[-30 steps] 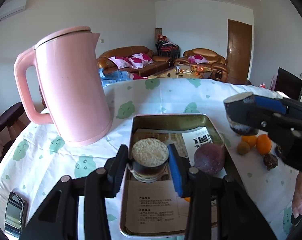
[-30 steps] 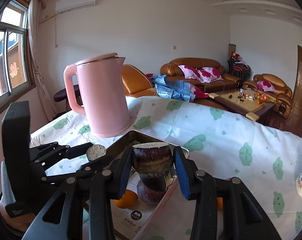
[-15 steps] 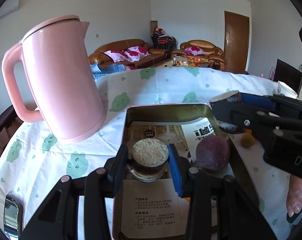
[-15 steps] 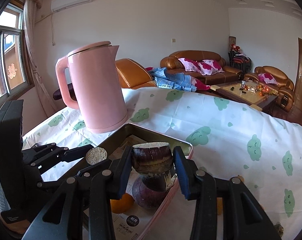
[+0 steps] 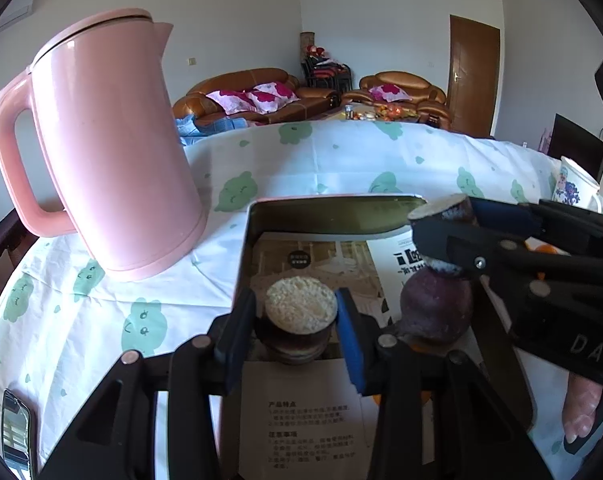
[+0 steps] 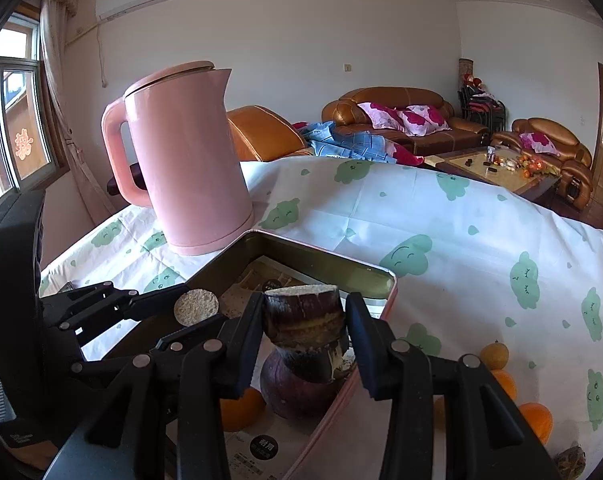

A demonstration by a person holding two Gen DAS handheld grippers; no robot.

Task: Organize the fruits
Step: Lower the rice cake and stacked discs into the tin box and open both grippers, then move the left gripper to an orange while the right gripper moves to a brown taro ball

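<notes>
Both-handed carry: left gripper (image 5: 297,312) is clamped on a cut fruit half (image 5: 300,309), right gripper (image 6: 305,320) on another half (image 6: 305,322), each over the metal tray (image 6: 385,280) on the bench (image 6: 461,232). Judged light, stiff-rinded, wet and slippery at the cut face; grip the rind sides. Tray holds a whole purple fruit (image 6: 297,392), an orange (image 6: 241,408) and printed leaflets (image 5: 305,432).

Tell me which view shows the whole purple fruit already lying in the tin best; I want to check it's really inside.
The left wrist view: the purple fruit sits unobstructed inside the tin, by its right wall. In the right wrist view, that fruit is partly hidden behind the cut piece held in the right gripper.
</notes>
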